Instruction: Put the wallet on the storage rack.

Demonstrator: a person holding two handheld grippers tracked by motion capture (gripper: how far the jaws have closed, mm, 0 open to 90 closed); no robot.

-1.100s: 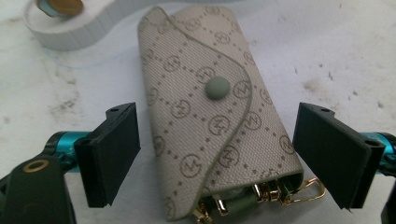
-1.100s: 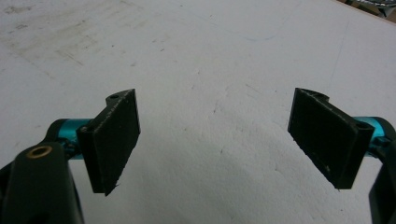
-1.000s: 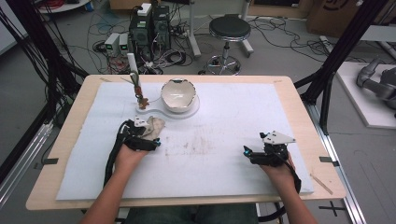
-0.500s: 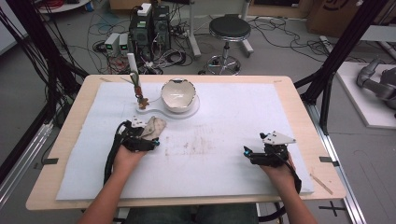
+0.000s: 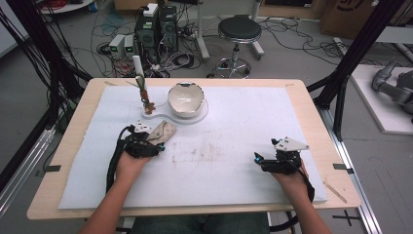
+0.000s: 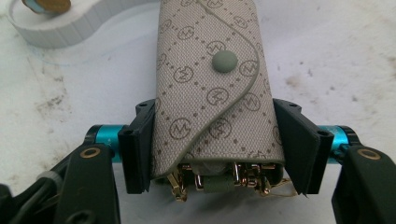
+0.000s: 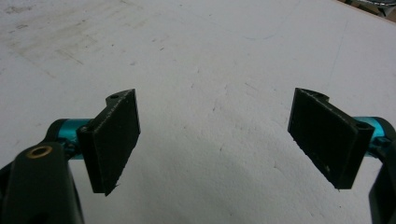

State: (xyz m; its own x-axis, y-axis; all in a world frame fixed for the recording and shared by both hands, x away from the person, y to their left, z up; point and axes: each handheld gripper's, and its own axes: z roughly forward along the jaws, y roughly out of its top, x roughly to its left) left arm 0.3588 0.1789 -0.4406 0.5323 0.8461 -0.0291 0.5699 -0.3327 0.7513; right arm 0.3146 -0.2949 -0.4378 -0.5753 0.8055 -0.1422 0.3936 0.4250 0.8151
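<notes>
Left gripper view is showing my left claw (image 6: 219,154) closing in and squeezing the beige key pouch (image 6: 212,88) lying on the white mat (image 6: 336,51), while my right claw (image 7: 229,140) is staying spread wide.

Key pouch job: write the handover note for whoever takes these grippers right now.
Left gripper: jaws have just been closing around the key pouch; both pads meet its sides, so treat it as gripped but unproven.
Right gripper: open, nothing between its jaws, resting on the white mat at the person's right.
Key pouch: flat on the mat, snapped shut, gold hooks poking out at the gripper end, just in front of the white stand with the bowl.
Done: pouch reached and clasped.
Left: lift it; where it goes can't be told.
</notes>
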